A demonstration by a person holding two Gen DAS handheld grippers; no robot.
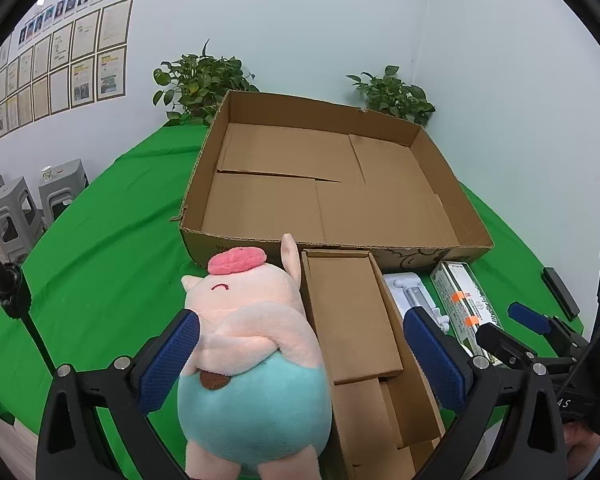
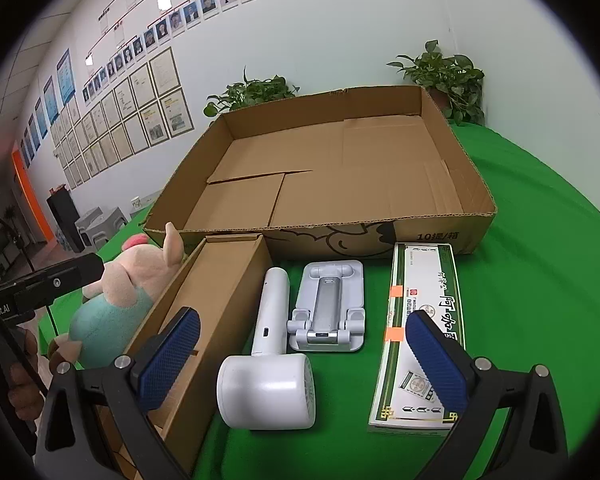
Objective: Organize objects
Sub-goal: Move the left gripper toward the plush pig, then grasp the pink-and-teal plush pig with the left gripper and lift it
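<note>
Green cloth covers the desk [image 2: 540, 240], and on it a large, shallow cardboard tray [image 1: 440, 184] stands open toward the far side, two potted plants [image 1: 196, 80] behind it against the white wall. In front of the tray the task's things lie in a row: a pink plush pig [image 1: 252, 344] with teal trousers at the left, a long narrow cardboard box [image 1: 352, 312] just beside it, then a white handheld fan [image 2: 268, 360], a folded white and grey phone stand [image 2: 328, 308] and a green-edged white carton [image 2: 416, 332] with two orange tape strips at the right. The left tongs [image 1: 300, 360] are spread wide, straddling the pig and the near end of the narrow box; the left pad [image 1: 172, 356] lies against or just beside the pig's flank, while the right pad sits over the box's far wall, so nothing is clamped. The right tongs [image 2: 300, 364] are likewise wide apart, hovering above the fan, one pad over the narrow box and the other over the carton. A hand [image 2: 16, 384] grips the left tool's handle at the edge of the right wrist view.
</note>
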